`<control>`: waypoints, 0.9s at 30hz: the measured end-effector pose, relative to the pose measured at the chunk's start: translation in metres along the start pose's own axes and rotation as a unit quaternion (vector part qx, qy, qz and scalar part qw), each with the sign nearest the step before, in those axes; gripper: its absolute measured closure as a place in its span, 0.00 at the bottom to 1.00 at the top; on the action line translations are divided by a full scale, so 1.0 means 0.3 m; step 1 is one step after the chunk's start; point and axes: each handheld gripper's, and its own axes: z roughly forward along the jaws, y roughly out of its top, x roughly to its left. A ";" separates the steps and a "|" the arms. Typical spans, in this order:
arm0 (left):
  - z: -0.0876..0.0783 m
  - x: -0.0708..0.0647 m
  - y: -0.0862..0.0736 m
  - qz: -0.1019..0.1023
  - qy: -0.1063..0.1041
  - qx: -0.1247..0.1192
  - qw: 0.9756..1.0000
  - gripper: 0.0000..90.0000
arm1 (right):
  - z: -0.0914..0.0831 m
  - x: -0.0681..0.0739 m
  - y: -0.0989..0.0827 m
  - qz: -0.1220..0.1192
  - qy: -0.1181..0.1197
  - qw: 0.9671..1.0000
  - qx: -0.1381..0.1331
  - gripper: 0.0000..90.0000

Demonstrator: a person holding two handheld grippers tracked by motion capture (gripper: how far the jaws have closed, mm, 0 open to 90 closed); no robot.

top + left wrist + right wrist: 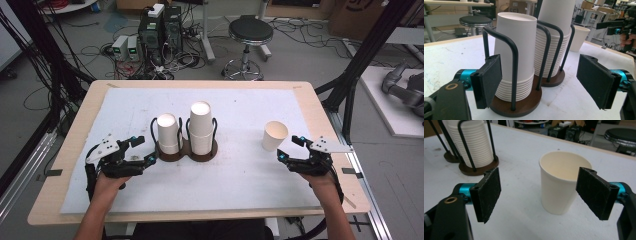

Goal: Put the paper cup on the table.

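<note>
Two stacks of upside-down white paper cups stand in a black wire holder with brown round bases [186, 151] at the table's middle: a shorter left stack [168, 133] [515, 50] and a taller right stack [201, 127] [554, 37]. A single upright white cup [274, 135] [560, 185] stands to the right. My left gripper [141, 150] [541, 80] is open just left of the holder, its jaws facing the shorter stack. My right gripper [291, 148] [541, 195] is open, close to the single cup, which lies between and just beyond its jaws.
A white sheet [240, 180] covers the wooden table [75, 150]. Beyond the far edge are a black stool [250, 32], computer boxes [160, 30] and cables on the floor. A black frame post [350, 75] rises at the right.
</note>
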 end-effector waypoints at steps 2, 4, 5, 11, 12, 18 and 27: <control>0.000 -0.002 0.003 0.000 0.000 -0.002 1.000 0.23 | 0.001 0.012 0.007 -0.003 0.006 1.000 -0.008 0.23; -0.001 -0.002 0.004 0.000 0.000 -0.003 1.000 0.23 | 0.004 0.021 0.011 -0.005 0.012 1.000 -0.012 0.23; -0.002 -0.001 0.004 0.001 0.001 -0.003 1.000 0.23 | 0.006 0.023 0.012 -0.006 0.014 1.000 -0.015 0.23; -0.005 -0.003 0.004 0.000 0.002 -0.004 1.000 0.23 | 0.015 0.040 0.015 -0.006 0.025 1.000 -0.014 0.23; -0.006 -0.004 0.004 0.001 0.001 -0.004 1.000 0.23 | 0.018 0.040 0.015 -0.010 0.026 1.000 -0.014 0.23; -0.009 -0.010 0.003 0.001 0.000 -0.004 1.000 0.23 | 0.027 0.043 0.014 -0.011 0.028 1.000 -0.010 0.23; -0.019 -0.019 -0.002 0.004 -0.002 -0.002 1.000 0.23 | 0.026 0.048 0.022 -0.009 0.021 1.000 -0.017 0.23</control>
